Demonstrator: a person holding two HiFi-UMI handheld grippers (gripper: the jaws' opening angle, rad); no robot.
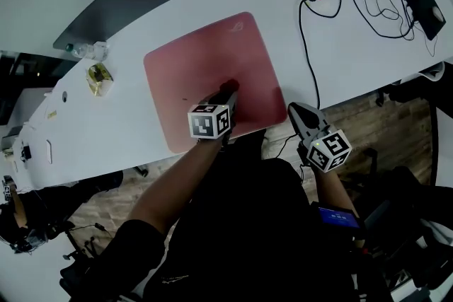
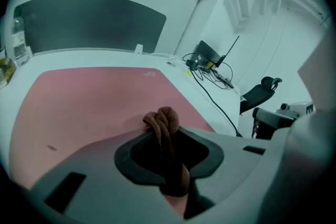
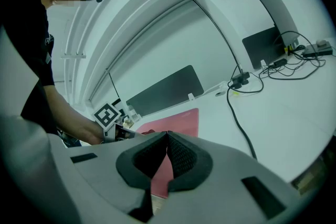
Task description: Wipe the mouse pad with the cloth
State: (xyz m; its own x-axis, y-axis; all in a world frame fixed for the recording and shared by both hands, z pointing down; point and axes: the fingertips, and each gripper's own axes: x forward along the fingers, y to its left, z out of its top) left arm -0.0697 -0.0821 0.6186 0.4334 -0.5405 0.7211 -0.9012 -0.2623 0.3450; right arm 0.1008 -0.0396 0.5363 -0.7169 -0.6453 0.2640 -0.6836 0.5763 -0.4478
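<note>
Light's even and kinda cool, my white desk (image 1: 354,60) washes out a bit, hardly any shadows. The mouse pad (image 1: 212,74) looks sharp. Both gripper views are heavy fisheye with black corners, and my close-up jaws go soft.

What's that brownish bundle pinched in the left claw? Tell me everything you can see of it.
It is a small cloth, reddish brown and soft-looking, bunched into twisted folds rather than spread flat. The left claw is shut on it. A rounded wad sticks out past the tips, and more cloth runs back between the jaws. The wad seems to press on the pink mouse pad, a little right of the pad's middle in the head view. Nothing else touches it.
</note>
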